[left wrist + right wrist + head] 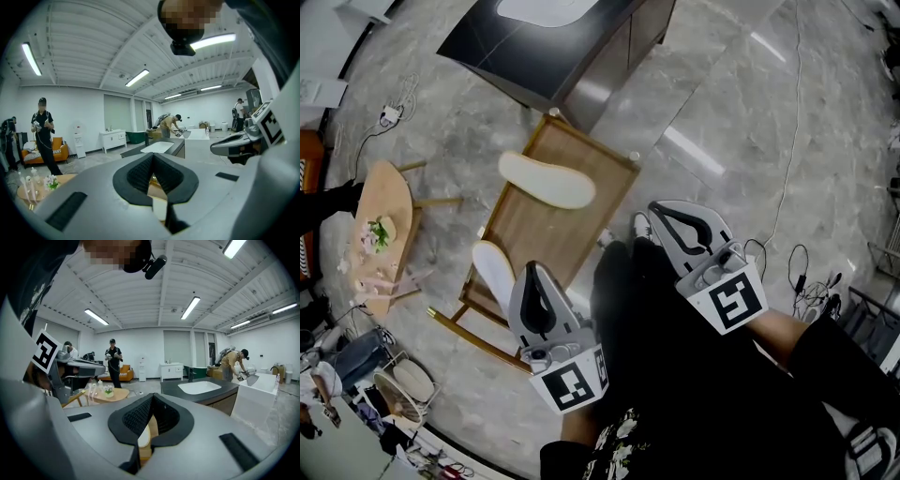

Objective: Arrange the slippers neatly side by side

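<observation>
Two white slippers lie on a low wooden rack [581, 155] on the marble floor. One slipper [546, 180] lies across the rack's far part. The other slipper [492, 265] is at the near left corner, partly hidden behind my left gripper [532, 270]. They lie apart and at different angles. The left gripper is shut and empty, held above the rack's near edge. My right gripper [668, 212] is also shut and empty, to the right of the rack. In the left gripper view the shut gripper [152, 160] points level across the room. A sliver of white slipper [142, 437] shows below the shut right gripper [151, 401].
A dark counter [581, 56] with a white basin stands beyond the rack. A round wooden side table [384, 220] with flowers is at the left. Cables [787, 187] run over the floor at the right. A person in black [43, 136] stands near an orange sofa.
</observation>
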Demonstrator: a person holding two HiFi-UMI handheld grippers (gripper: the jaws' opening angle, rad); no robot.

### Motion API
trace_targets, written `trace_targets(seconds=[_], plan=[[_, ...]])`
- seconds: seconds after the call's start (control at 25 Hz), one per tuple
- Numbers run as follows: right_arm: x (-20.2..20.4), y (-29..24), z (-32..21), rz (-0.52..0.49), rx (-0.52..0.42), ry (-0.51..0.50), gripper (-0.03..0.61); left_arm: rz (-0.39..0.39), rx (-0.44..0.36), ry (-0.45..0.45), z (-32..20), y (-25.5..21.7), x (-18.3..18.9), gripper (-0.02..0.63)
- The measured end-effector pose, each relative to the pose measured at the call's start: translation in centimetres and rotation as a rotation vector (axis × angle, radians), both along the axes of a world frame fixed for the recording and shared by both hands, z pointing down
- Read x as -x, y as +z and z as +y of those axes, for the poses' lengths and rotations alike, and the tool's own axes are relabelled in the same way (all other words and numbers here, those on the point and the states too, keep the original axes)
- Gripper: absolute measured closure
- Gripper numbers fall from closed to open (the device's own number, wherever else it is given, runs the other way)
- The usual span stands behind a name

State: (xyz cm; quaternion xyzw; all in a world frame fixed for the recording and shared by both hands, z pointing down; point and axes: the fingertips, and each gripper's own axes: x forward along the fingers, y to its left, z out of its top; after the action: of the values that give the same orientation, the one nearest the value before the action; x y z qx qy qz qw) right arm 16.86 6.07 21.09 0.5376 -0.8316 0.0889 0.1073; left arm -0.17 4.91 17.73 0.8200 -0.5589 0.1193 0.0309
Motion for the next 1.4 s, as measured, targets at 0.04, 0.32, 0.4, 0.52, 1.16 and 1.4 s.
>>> trace_targets(seconds=[0.04, 0.32, 0.4, 0.52, 1.16, 1.4], plan=[[0.3, -0.2, -0.2, 0.0, -0.006, 0.003, 0.58, -0.002, 0.0, 0.009, -0.1, 0.0, 0.1, 0.614], [1.7, -0.9, -1.4, 0.014, -0.014, 0.035, 0.58, 0.0, -0.012, 0.057, -2.2, -0.4, 1.1, 0.614], [2.2, -0.9, -1.7, 0.02, -0.012, 0.039, 0.58, 0.005, -0.015, 0.064, -2.6, -0.4, 1.5, 0.614], [3.4, -1.1, -2.3, 0.026, -0.012, 0.035, 0.58, 0.016, -0.007, 0.06, -3.1, -0.1, 2.7, 0.614], [11.8, -1.2, -4.7, 0.043, -0.023, -0.059, 0.58, 0.06, -0.017, -0.021, -4.1, 1.4, 10.4, 0.614], [12.9, -0.4, -4.7, 0.06, 0.012, -0.075, 0.58, 0.085, -0.019, 0.002, -4.0, 1.9, 10.8, 0.614]])
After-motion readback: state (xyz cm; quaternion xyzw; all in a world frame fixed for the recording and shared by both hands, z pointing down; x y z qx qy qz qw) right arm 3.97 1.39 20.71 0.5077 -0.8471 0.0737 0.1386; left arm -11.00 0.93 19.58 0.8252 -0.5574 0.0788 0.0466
